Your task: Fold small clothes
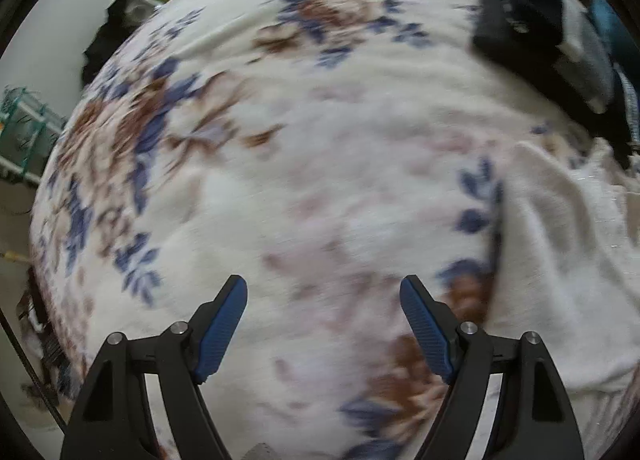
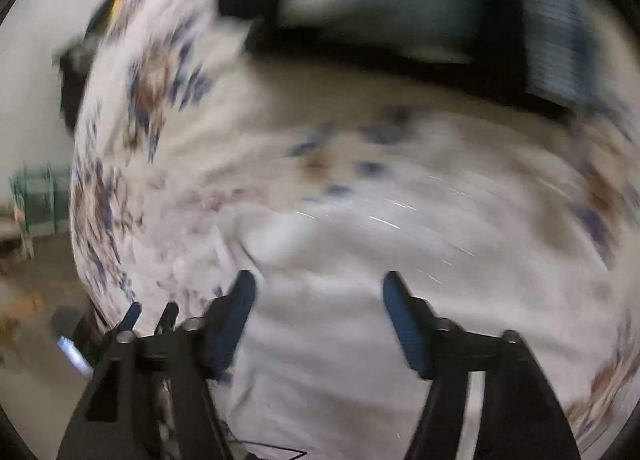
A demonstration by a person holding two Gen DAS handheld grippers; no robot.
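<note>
The left gripper hangs with its blue-padded fingers spread wide and nothing between them, over the flowered bedspread that covers the bed. Just off to its right lies the white garment, rumpled, with a raised fold along its near edge where it meets the blue and brown flowers.

The right gripper is likewise spread wide and empty, and it sits directly above that same white garment, which fills the lower half of its view. That picture is badly smeared, so I cannot tell whether the pads touch the cloth or hover just clear of it.

To my eye the garment is light, thin and thoroughly limp. It should drape and sag from wherever it is pinched, and it will not hold a crease unless it is laid flat and pressed. It looks soft rather than slippery, so a narrow pinch ought to keep it. The best hold is likely on a hem or corner, one gripper at each end of an edge, so the cloth spreads instead of bunching. The soft bedspread beneath may get caught in a deep pinch.

Farther off, toward the head of the bed, sits a pile of dark clothes.
</note>
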